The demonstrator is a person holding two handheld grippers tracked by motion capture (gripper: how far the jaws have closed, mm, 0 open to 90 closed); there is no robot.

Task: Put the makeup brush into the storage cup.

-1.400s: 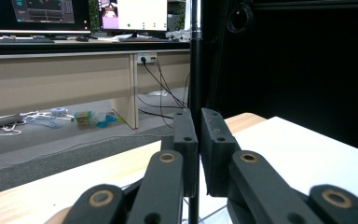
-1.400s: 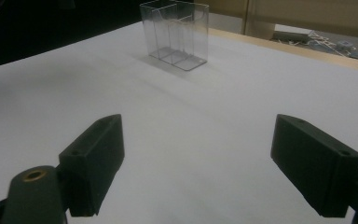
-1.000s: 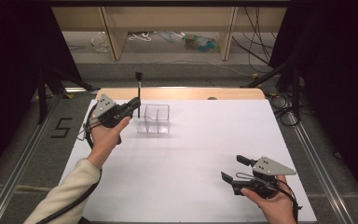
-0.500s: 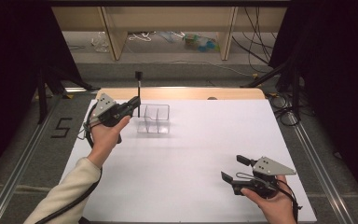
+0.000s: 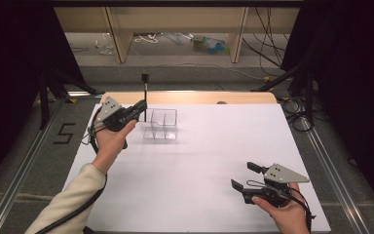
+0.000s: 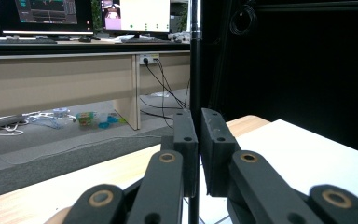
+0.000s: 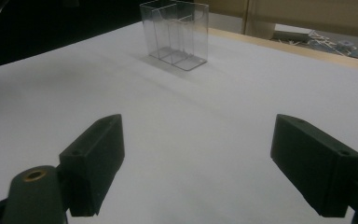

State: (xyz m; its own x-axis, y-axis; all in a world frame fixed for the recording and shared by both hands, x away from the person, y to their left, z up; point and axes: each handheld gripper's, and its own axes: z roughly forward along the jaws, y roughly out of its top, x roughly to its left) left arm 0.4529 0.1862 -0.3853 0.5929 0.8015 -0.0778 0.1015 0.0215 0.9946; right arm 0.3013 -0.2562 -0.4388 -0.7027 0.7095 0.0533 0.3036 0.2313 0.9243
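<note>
Fingers of the left gripper (image 5: 141,105) are pinched on a thin black rod (image 5: 145,97), which stands upright between them; in the left gripper view the rod (image 6: 195,70) runs straight up through the narrow gap between the two black pads and on out of the top of the picture. The left hand (image 5: 111,139) holds that gripper at the far left part of the white table (image 5: 199,165), with a pale sleeve (image 5: 68,200) trailing back toward the near edge. Just to the right of these fingers, and near them, sits a clear plastic box (image 5: 162,124) with inner dividers that split it into compartments; I can see nothing inside any of them. From the right gripper view the same clear box (image 7: 175,33) stands well ahead of the right fingers, slightly to their left, on the bare white surface. Fingers of the right gripper (image 5: 246,176) are spread wide apart with nothing between them, low over the table at its near right part, held by the right hand (image 5: 285,214). Both grippers are well apart from each other.
</note>
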